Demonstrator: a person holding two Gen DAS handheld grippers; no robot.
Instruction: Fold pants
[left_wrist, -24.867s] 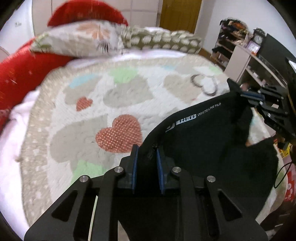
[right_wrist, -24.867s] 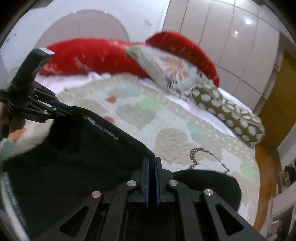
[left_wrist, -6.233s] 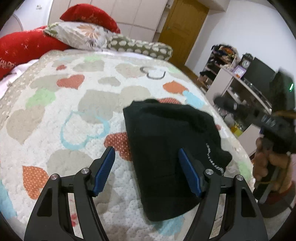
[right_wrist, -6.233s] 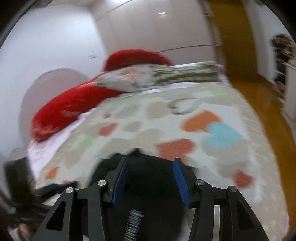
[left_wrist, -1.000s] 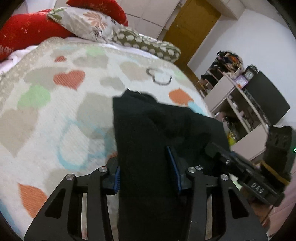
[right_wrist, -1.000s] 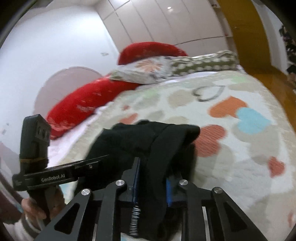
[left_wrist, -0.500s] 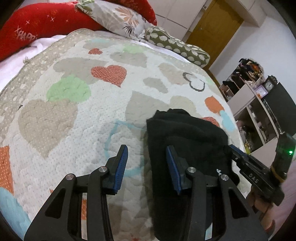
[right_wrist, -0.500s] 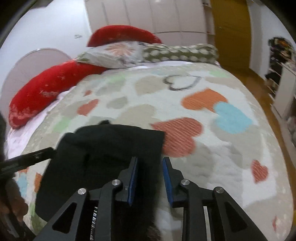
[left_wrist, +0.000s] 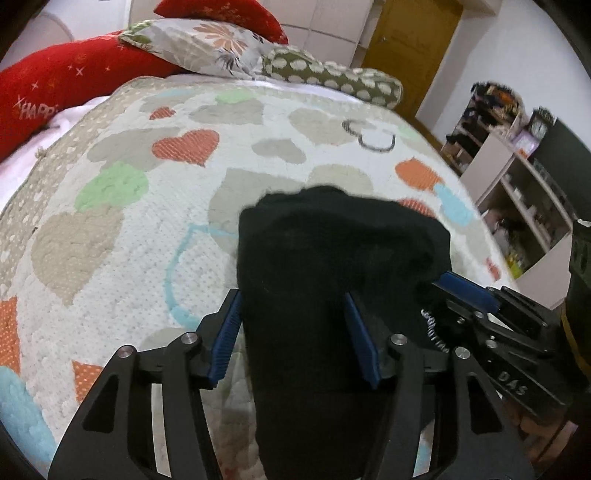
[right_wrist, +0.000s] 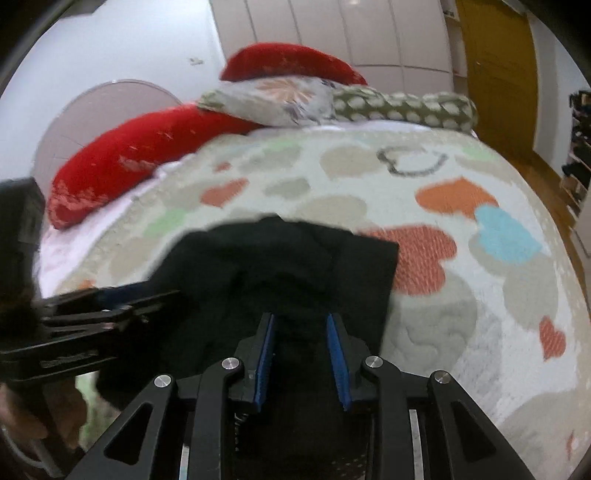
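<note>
The black pants (left_wrist: 332, 251) lie folded into a compact bundle on the heart-patterned quilt (left_wrist: 129, 206). My left gripper (left_wrist: 295, 317) is open, its blue-padded fingers (left_wrist: 227, 332) straddling the near part of the bundle. The right gripper shows at the right of this view (left_wrist: 465, 291), against the bundle's right edge. In the right wrist view the pants (right_wrist: 280, 266) lie just ahead of my right gripper (right_wrist: 300, 332), which is open with cloth between its pads (right_wrist: 266, 350). The left gripper (right_wrist: 110, 299) reaches in from the left.
Red cushions (left_wrist: 55, 88), a floral pillow (left_wrist: 207, 44) and a spotted bolster (left_wrist: 332, 77) line the head of the bed. Shelving (left_wrist: 517, 184) stands past the bed's right edge, with a wooden door (left_wrist: 410, 44) behind.
Both grippers have moved in closer over the bundle and their jaws have widened. The bundle now sits between the left gripper's fingers.
</note>
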